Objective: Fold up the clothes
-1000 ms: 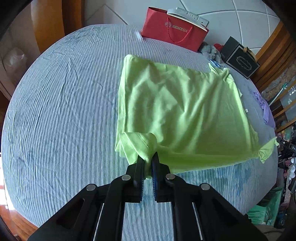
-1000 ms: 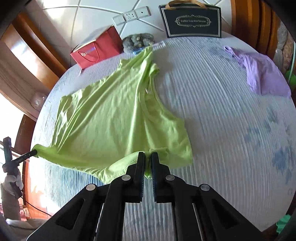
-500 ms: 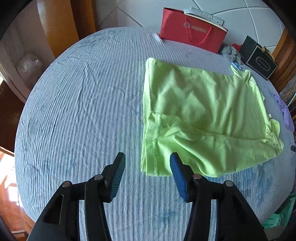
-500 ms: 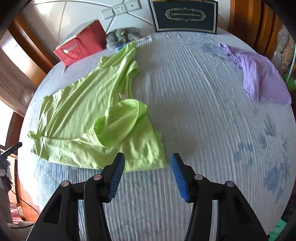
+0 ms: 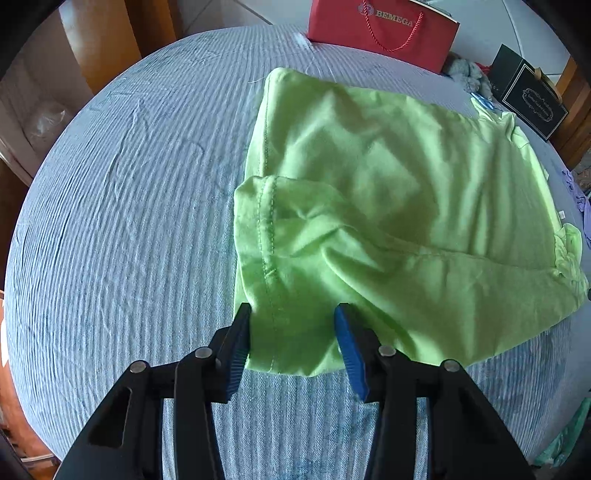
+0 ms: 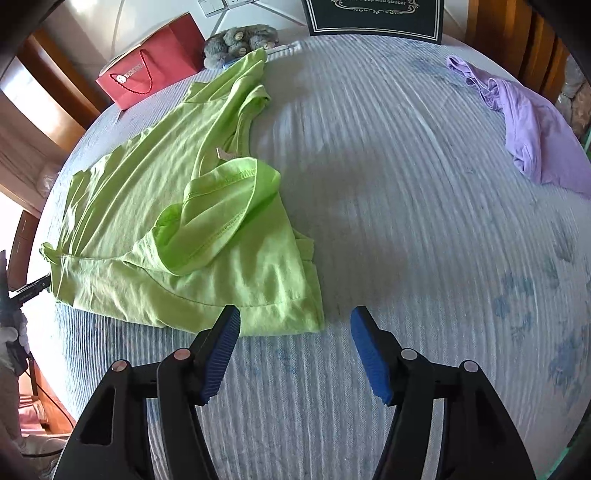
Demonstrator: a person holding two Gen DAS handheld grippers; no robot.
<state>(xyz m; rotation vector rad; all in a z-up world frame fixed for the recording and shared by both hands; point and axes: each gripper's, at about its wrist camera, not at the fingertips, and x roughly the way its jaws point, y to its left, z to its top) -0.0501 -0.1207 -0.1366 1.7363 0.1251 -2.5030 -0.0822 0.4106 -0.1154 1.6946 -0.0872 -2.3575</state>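
A lime-green T-shirt (image 5: 388, 192) lies on the blue striped bedsheet (image 5: 110, 221), its near side folded over onto the body. My left gripper (image 5: 291, 314) hangs over the shirt's near hem corner. Its jaws are closing with that corner between them, and the pads do not press the cloth. In the right wrist view the same shirt (image 6: 147, 192) shows a sleeve flopped over on top. My right gripper (image 6: 293, 317) is low over the sheet (image 6: 406, 221) with its jaws opening. The shirt's near corner lies loose below the gap.
A red paper bag (image 5: 380, 33) and a black gift box (image 5: 528, 99) stand at the head of the bed, with a grey plush toy (image 6: 240, 40) between them. A purple garment (image 6: 535, 140) lies at the far right. Wooden furniture flanks the bed.
Both grippers let go of the shirt's edge and opened, and the folded side dropped onto the shirt. Both then sank closer to the bed, the left one over the hem corner.
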